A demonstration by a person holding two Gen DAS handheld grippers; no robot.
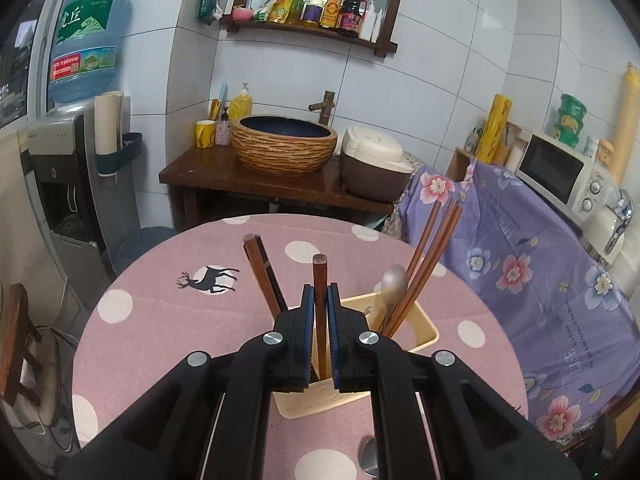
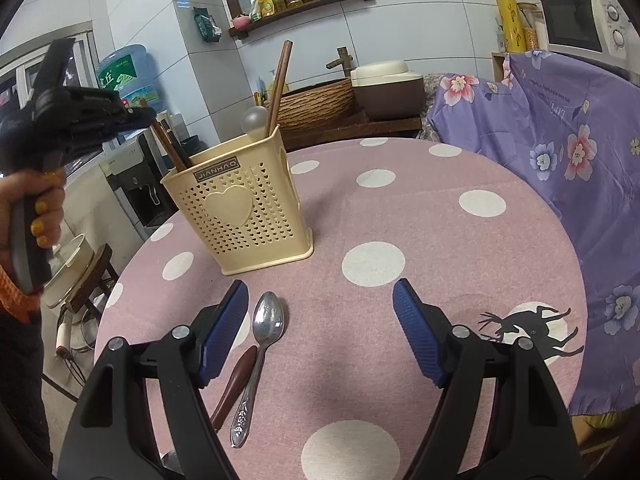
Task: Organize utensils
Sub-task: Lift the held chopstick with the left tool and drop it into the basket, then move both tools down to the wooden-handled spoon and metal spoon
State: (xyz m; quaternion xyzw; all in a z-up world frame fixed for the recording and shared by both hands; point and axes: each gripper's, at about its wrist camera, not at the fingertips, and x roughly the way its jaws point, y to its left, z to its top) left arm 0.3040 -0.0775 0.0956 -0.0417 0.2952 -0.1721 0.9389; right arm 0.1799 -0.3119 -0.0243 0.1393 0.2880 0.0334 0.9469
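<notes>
Our left gripper (image 1: 319, 312) is clamped on a single wooden chopstick (image 1: 319, 280), held upright between the blue pads, right above the near compartment of the cream utensil holder (image 1: 424, 330). Our right gripper (image 2: 320, 320) stands wide with nothing between its pads, low over the table. Just inside its left pad lies a metal spoon (image 2: 262, 344), bowl pointing toward the holder, with a brown-handled utensil (image 2: 236, 384) touching it on the left.

In the holder, two chopsticks (image 1: 262, 276) lean left, and several more (image 1: 428, 256) lean right beside a pale spoon (image 1: 394, 280).

We judge the risk this way: the held stick could catch the rim or tip the light holder if it is let go off-centre. The spoon lies flat on the pink dotted cloth (image 2: 440, 240), so the right pads may skid off it.
</notes>
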